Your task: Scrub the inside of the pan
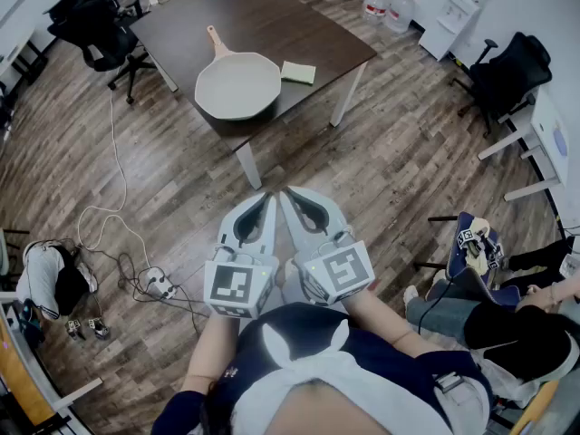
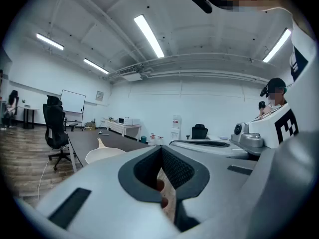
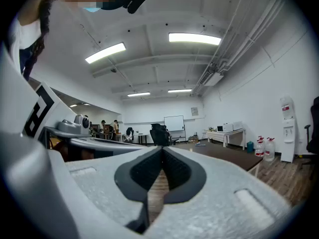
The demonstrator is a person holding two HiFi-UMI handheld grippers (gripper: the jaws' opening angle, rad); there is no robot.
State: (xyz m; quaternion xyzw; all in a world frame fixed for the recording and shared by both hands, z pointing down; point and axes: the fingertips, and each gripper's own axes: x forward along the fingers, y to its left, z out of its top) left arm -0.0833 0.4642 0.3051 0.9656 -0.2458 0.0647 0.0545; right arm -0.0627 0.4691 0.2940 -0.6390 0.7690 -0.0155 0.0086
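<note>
A cream pan with a tan handle lies on the dark brown table, and a yellow-green sponge rests just right of it. Both grippers are held close to my body, well short of the table, over the wooden floor. My left gripper is shut with nothing in it, and my right gripper beside it is shut and empty too; their tips almost meet. In the left gripper view the pan shows far off, past the shut left gripper. The right gripper points at the room.
A black office chair stands left of the table, another at the right. Cables and a power strip lie on the floor at the left. A seated person is at my right. Water bottles stand behind the table.
</note>
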